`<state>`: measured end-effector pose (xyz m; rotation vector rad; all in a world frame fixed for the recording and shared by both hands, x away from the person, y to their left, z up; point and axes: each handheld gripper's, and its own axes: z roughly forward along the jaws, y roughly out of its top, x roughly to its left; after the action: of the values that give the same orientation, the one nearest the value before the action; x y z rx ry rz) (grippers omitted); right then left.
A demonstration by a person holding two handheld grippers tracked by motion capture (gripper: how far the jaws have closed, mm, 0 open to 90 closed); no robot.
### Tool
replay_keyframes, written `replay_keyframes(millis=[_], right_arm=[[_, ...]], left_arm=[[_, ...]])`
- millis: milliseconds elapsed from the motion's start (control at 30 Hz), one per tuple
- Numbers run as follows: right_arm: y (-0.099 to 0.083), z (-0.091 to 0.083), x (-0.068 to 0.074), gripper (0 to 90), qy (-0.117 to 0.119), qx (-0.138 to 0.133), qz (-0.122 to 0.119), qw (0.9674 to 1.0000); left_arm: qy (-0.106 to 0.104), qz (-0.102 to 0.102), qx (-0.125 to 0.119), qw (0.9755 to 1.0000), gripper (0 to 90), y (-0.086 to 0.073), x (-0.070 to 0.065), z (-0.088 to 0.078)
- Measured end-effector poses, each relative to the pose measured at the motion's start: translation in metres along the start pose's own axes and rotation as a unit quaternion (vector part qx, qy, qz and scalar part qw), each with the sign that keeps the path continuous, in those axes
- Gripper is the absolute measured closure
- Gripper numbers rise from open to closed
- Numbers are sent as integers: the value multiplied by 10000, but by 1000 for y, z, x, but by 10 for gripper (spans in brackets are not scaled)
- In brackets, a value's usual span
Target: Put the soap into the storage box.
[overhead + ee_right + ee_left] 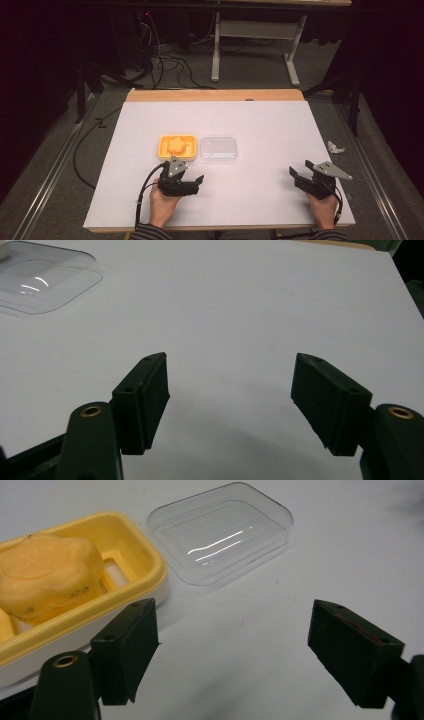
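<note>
One yellow soap dish (176, 147) holding orange flower-shaped soap (176, 144), mid-bench (260, 200), clear lid (218, 149) just beside it (hollow side up), left gripper (194, 176) released, just short of dish, right gripper (299, 170) released, well apart.

white tabletop (260, 125) | crumpled paper on floor (335, 147) | floor cables (170, 65)

A yellow soap dish (145, 565) is holding an orange flower-shaped soap (47, 575); beside it a clear colourless lid (220, 535) is lying on the white desk (260, 125). Both grippers' jaws are showing black.
</note>
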<state>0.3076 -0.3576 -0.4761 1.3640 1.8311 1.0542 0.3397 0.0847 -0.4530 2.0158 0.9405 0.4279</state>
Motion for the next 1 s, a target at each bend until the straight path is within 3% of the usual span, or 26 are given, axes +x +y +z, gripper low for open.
replay_keyframes(millis=[167, 267, 633, 800, 1000], right_arm=[[0, -1, 0, 312, 19, -40, 29, 10000], [0, 0, 0, 311, 12, -40, 26, 10000], [0, -1, 1, 307, -42, -35, -20, 10000], [0, 0, 1, 304, -50, -25, -53, 10000], [0, 0, 1, 304, -40, -15, -59, 10000]], left_arm=[[38, -24, -30, 10000, 196, 0, 1, 8], [138, 62, 32, 9999, 195, -1, 0, 12], [73, 131, -17, 9999, 192, -4, -3, 23], [130, 240, 71, 9996, 194, -5, -5, 29], [158, 232, -26, 9996, 198, -6, -8, 33]])
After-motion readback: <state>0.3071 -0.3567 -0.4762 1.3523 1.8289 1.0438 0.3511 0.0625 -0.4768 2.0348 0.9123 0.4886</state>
